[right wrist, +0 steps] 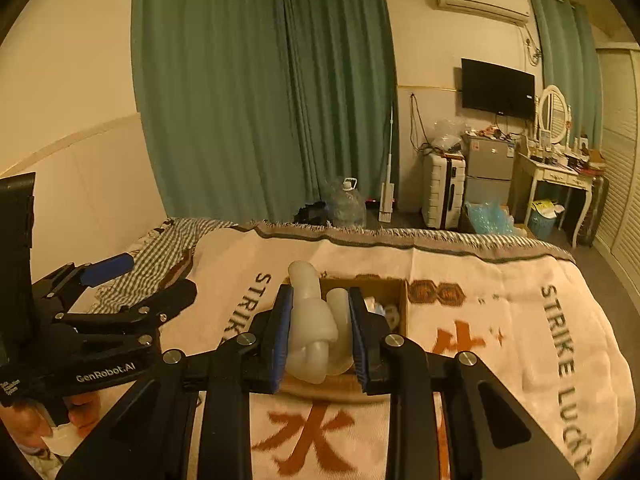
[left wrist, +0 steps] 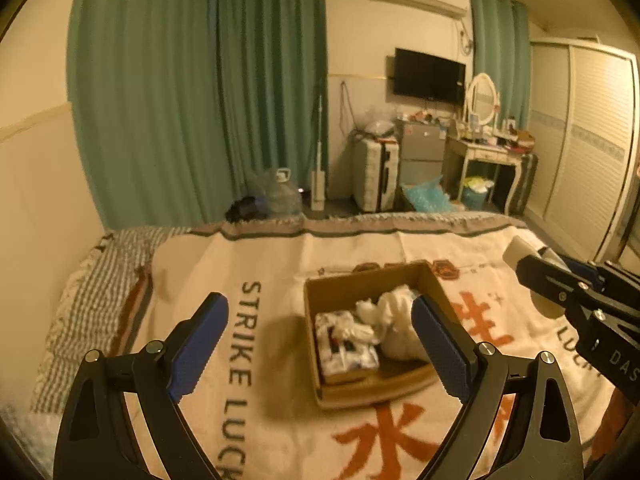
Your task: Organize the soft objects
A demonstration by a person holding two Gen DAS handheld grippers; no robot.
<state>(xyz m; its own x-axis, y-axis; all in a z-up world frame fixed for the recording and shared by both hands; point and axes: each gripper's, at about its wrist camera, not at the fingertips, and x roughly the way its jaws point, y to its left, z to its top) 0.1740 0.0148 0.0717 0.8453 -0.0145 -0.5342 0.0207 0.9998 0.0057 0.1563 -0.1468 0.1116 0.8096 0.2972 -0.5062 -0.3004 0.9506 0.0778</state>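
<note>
The open brown cardboard box (left wrist: 370, 336) is sitting at the centre of the left wrist view on the cream woven blanket with orange characters and dark "STRIKE LUCKY" lettering (left wrist: 260, 264). Its contents are blurring together: one white packet with dark print (left wrist: 344, 346) is lying at the box's left side, and crumpled white soft pieces (left wrist: 394, 322) are piling beside it, but how many pieces there are cannot be told. The blue pad of the left gripper's right-hand finger is covering the box's right wall.

The left gripper (left wrist: 320, 344) is hovering over the blanket in the lower half of its own view, its two blue-padded fingers standing wide apart with nothing between them. In the right wrist view it is showing at the far left edge (right wrist: 138, 282), partly cut off, with a bit of the person's hand below it.

The right gripper (right wrist: 320, 334) is pointing at the box from the lower centre of its view, its two fingers clamped on a pale translucent white soft object with rounded lobes (right wrist: 310, 320). That object is hiding most of the box (right wrist: 380, 286) behind it. In the left wrist view the right gripper (left wrist: 532, 276) is entering from the right edge, the pale object (left wrist: 520, 250) sticking out past its tips.
</note>
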